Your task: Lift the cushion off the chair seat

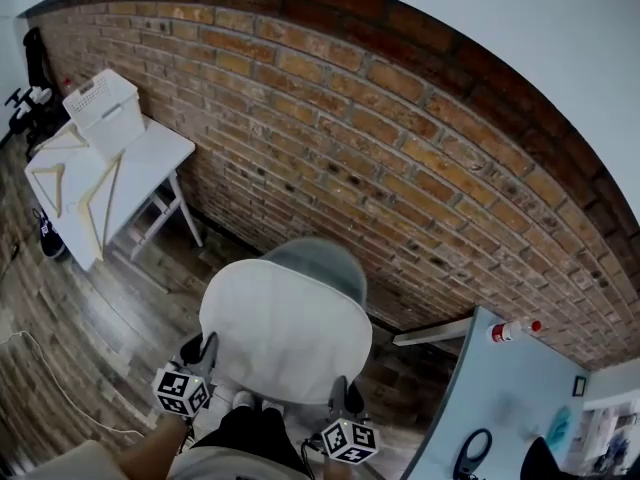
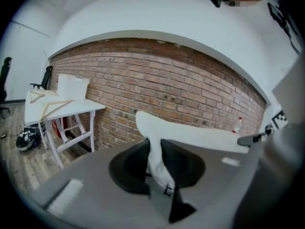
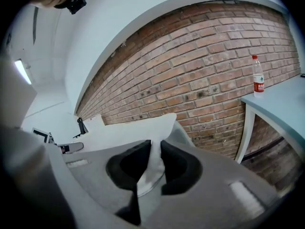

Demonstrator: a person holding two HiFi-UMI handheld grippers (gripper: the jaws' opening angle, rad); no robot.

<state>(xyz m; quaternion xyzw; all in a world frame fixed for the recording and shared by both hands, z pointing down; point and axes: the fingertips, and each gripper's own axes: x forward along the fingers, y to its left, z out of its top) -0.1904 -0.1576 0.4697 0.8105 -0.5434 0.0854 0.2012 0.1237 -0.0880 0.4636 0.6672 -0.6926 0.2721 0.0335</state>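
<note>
Cushion (image 1: 285, 323) aloft before brick wall (image 1: 380, 148)
Left gripper (image 1: 202, 348) and right gripper (image 1: 345, 393) fingers clamp its edge (thin fold); chair (image 1: 320, 258) seemingly beneath, plank floor (image 1: 80, 348) around.

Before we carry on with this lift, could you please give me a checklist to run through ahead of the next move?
1. Jaws of the left gripper shut on the edge of the cushion: ok.
2. Jaws of the right gripper shut on the cushion's edge: ok.
3. Cushion off the seat of the chair: cannot tell; in the head view the cushion hides the seat and only the grey backrest shows.
4. Cushion apart from the table on the right: ok.
5. The bottle on that table is upright and away from the cushion: ok.
</note>
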